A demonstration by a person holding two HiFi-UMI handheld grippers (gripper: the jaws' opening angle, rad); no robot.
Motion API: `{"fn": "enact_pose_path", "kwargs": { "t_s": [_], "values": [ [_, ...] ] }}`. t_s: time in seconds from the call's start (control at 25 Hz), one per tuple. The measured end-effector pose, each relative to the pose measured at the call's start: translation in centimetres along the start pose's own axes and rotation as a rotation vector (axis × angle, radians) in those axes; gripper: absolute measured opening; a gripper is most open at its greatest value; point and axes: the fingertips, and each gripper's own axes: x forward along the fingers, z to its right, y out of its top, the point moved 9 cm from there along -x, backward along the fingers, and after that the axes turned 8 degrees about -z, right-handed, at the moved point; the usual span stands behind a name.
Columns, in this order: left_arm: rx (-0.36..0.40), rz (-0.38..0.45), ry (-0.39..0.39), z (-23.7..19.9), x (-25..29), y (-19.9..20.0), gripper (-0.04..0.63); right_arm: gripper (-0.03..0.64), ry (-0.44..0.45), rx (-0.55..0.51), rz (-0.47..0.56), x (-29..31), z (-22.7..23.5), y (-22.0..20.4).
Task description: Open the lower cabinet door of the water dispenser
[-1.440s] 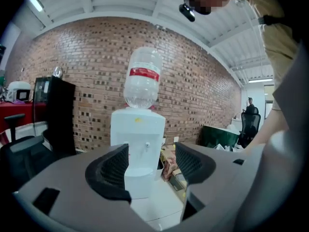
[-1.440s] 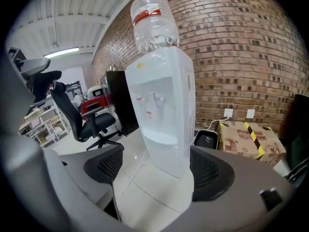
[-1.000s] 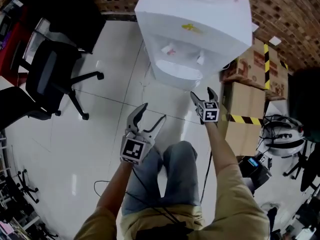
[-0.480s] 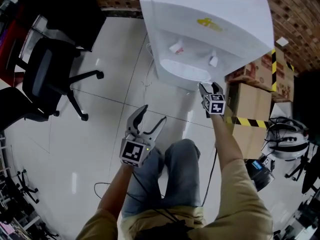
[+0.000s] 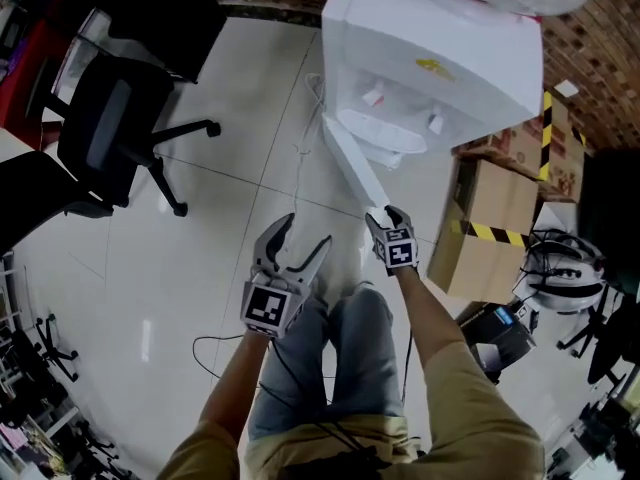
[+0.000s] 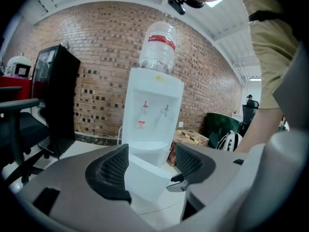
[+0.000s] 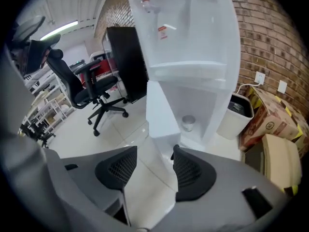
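The white water dispenser [image 5: 440, 38] stands by the brick wall with a bottle [image 6: 157, 45] on top. Its lower cabinet door [image 5: 355, 163] is swung out toward me. My right gripper [image 5: 382, 216] has the door's free edge [image 7: 159, 115] between its pads, and its jaws are closing on it. Behind the door the cabinet is open, with a small metal cup [image 7: 188, 123] inside. My left gripper [image 5: 297, 243] hangs open and empty above my knee, to the left of the door, pointing at the dispenser [image 6: 152, 105].
A black office chair [image 5: 110, 138] stands on the tiled floor at the left. Cardboard boxes [image 5: 490, 228] with striped tape and a helmet [image 5: 565, 268] sit right of the dispenser. A white bin [image 7: 236, 110] is beside the dispenser's base. A cable lies on the floor near my legs.
My right gripper went from open to closed on the door's edge and drew back toward me, and the door swung out with it. The left gripper stayed open.
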Motion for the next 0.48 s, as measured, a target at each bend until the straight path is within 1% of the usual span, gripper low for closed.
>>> {"fn": "enact_pose_path", "kwargs": {
  "t_s": [0.12, 0.24, 0.36, 0.48],
  "values": [
    [-0.043, -0.026, 0.037, -0.3, -2.8, -0.3, 0.288, 0.253, 0.052, 0.022, -0.029, 1.4, -4.5, -1.3],
    [-0.075, -0.043, 0.088, -1.2, -5.2, -1.4, 0.288, 0.244, 0.123, 0.029, -0.029, 3.0, -9.0, -1.0],
    [-0.104, -0.056, 0.139, -2.3, -7.6, -1.9, 0.288, 0.235, 0.178, 0.051, 0.0, 4.4, -12.6, 1.2],
    [-0.141, -0.06, 0.172, -3.1, -10.3, -1.0, 0.288, 0.238, 0.229, 0.061, 0.006, 3.3, -15.4, 4.2]
  ]
}}
